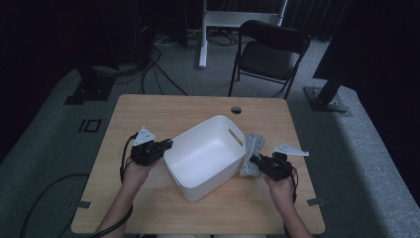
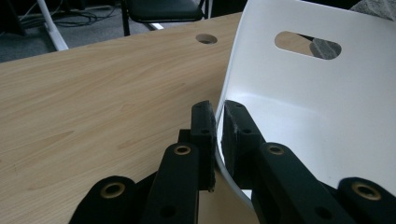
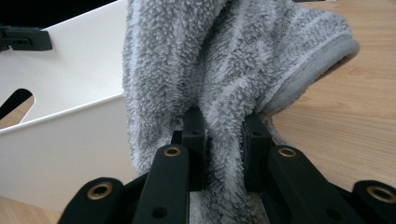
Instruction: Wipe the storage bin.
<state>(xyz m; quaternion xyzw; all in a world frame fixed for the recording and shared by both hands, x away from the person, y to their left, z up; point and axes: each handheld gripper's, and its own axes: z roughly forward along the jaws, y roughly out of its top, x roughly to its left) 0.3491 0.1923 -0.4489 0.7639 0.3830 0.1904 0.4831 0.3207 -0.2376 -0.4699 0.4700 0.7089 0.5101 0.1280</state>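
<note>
- Holding two things at once: my left gripper [image 2: 218,135] is pinched onto the near wall of the white bin [image 1: 208,153], one jaw outside and one inside the rim, while my right gripper [image 3: 224,140] is clamped on a fold of the grey towel [image 3: 224,60].
- From the high view the bin sits tilted near the middle of the wooden table [image 1: 163,111], its open mouth turned up and towards the far right, with the left gripper [image 1: 166,145] at its left rim.
- The towel [image 1: 251,151] hangs bunched just beside the bin's right wall, touching or nearly touching it, with the right gripper [image 1: 253,159] at its lower end.
- I judge the towel light, soft and floppy: it will sag and drape wherever it is not gripped, and the fleecy pile should give the pads good friction, so slipping is unlikely.
- My hold is on a thick gathered fold, which seems the right place; a single thin edge would pull out more easily.
- I judge the bin light, stiff and smooth plastic; the thin wall can slide between the jaws, so a grip low over the rim near the corner looks safest.
- Its slotted handle hole [image 2: 307,45] on the far wall is another possible hold.
- Lifting the towel over the rim will need height, since the loose end trails below the jaws.
</note>
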